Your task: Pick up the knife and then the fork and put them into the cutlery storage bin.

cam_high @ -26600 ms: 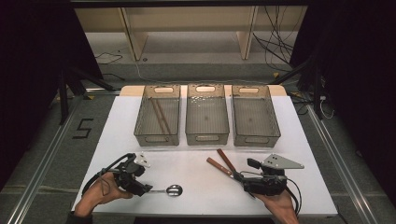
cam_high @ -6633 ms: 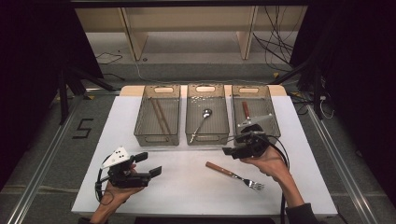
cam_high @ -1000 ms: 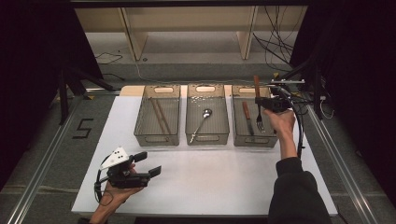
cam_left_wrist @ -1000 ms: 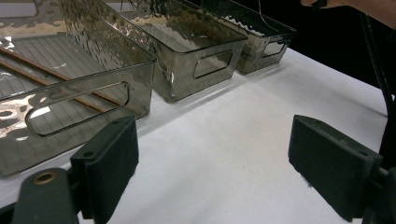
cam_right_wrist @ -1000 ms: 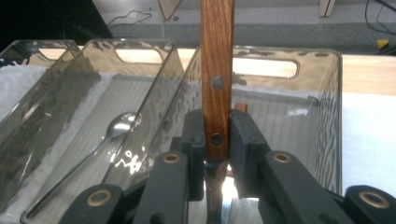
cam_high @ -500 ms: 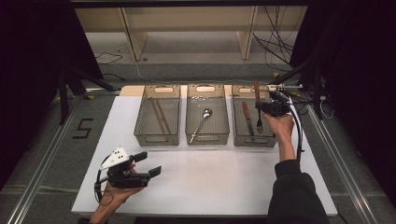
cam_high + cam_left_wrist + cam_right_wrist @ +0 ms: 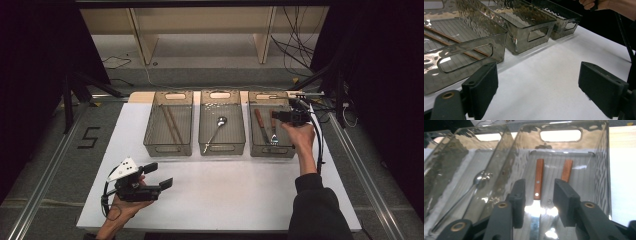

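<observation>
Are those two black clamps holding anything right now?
No. The left tool is wide open over bare table; the right tool is open above the knife in the bin, gripping nothing.

A single mark can be read from here: a large black "5" (image 7: 89, 138) on the grey floor (image 7: 45, 165), beside the rail that runs along the table (image 7: 240, 190). It lies beyond the left gripper (image 7: 150, 176) and off to its outer side, away from the bins (image 7: 169, 125), and well apart from the right gripper (image 7: 280, 116), across the whole table from it. The bins carry no readable label, brand or number, seen from above or from either gripper view. The grippers themselves show no lettering that can be made out.
</observation>
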{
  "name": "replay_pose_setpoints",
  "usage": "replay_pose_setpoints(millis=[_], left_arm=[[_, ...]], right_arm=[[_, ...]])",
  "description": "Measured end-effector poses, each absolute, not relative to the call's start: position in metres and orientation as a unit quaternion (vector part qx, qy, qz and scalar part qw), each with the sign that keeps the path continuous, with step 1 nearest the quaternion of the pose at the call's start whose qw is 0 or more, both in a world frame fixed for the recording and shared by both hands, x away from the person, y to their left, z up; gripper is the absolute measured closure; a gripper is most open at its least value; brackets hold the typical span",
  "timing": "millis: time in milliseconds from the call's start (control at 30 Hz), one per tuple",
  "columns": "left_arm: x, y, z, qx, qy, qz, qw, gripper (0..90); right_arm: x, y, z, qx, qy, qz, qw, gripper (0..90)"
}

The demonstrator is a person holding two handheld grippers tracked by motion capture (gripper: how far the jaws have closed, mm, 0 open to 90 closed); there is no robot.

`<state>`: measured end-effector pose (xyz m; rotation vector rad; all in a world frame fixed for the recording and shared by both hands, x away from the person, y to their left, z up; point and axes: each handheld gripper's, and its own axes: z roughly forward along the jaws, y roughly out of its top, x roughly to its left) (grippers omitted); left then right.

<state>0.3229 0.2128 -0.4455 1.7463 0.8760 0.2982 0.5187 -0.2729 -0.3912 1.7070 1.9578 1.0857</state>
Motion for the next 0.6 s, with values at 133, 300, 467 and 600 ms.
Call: replay_pose_setpoints(millis=[133, 300, 467, 600], left_arm=[[0.323, 0.213, -0.446, 0.736, 0.372, 0.126, 0.551, 15.7], [0.323, 0.213, -0.446, 0.736, 0.372, 0.125, 0.552, 15.7], [0.323, 0.213, -0.446, 0.736, 0.372, 0.124, 0.552, 15.7], [0.323, 0.213, -0.446, 0.734, 0.374, 0.121, 0.554, 15.7]], right_arm=[[0.515, -0.27, -0.388, 0.591, 0.692, 0.383, 0.159, 55.8], [0.502, -0.263, -0.384, 0.565, 0.708, 0.397, 0.152, 47.9], [0.484, -0.257, -0.379, 0.537, 0.716, 0.422, 0.146, 40.1], [0.47, -0.253, -0.375, 0.521, 0.721, 0.435, 0.142, 36.1]])
